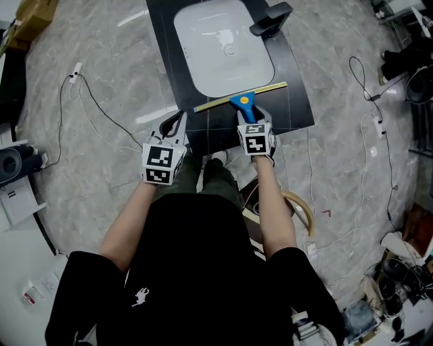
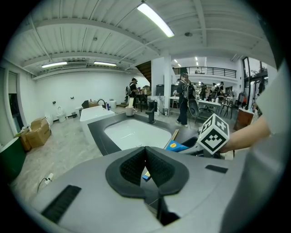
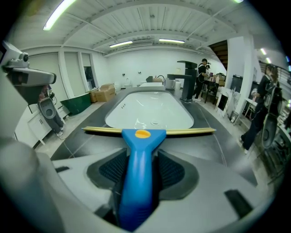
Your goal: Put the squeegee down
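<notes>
A blue-handled squeegee (image 1: 242, 103) with a yellow blade lies across the black counter (image 1: 298, 101), just in front of the white basin (image 1: 223, 47). In the right gripper view its handle (image 3: 138, 150) runs back between the pads of my right gripper (image 3: 141, 155). Thin dark gaps show on both sides of the handle, so the jaws stand open around it. My left gripper (image 1: 177, 121) hovers at the counter's near left corner. Its pads (image 2: 136, 166) meet at the tips, shut on nothing. In the left gripper view the squeegee (image 2: 176, 146) sits to its right.
A black faucet (image 1: 270, 19) stands at the basin's far right. Cables (image 1: 88, 101) trail over the marble floor on the left and cables (image 1: 382, 135) on the right. A coiled hose (image 1: 301, 206) lies by my right leg. People (image 2: 184, 98) stand far off in the hall.
</notes>
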### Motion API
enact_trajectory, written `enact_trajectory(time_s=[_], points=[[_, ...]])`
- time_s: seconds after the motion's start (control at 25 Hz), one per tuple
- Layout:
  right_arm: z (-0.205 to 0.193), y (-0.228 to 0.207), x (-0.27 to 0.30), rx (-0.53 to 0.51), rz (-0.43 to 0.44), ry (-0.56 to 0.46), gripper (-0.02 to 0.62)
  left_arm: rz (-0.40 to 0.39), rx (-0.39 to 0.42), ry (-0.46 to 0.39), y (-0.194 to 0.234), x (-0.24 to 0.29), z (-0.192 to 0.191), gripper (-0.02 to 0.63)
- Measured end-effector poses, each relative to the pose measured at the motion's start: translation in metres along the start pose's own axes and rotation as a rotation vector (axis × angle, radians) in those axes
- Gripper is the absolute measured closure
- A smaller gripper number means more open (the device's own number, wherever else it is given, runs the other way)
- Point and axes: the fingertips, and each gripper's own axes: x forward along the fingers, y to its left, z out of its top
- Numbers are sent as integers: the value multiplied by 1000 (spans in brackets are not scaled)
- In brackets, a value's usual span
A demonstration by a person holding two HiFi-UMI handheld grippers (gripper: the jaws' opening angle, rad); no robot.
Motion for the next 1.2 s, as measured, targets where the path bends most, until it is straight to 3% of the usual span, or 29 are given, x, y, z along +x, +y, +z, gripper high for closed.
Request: enact_trajectory(time_s=[0.12,0.24,0.48,0.76,0.88,1.04,1.2], points=[[-5,4,-1,-6,40,2,343,15,4,2,1,-8,-2,603],[-7,7,-7,-7,46,-9,325,34,4,-3,5,-18,-3,603],[10,2,-43,40,33,-125,325,52,-23,-37,16,-36,5,603],[45,-9,-110,195,8,-315,327,-48,-11,-95,16,-49,28,603],[49,-10,-141,261,-41,-380,408,-114,-16,-129,14,-58,37,603],[53,-3,-192,298,-150,-460,594,-158,24,-192,19,-77,47,603],[54,29,-244,292,-246,-501,594,-196,41,-258,27,-105,49,603]])
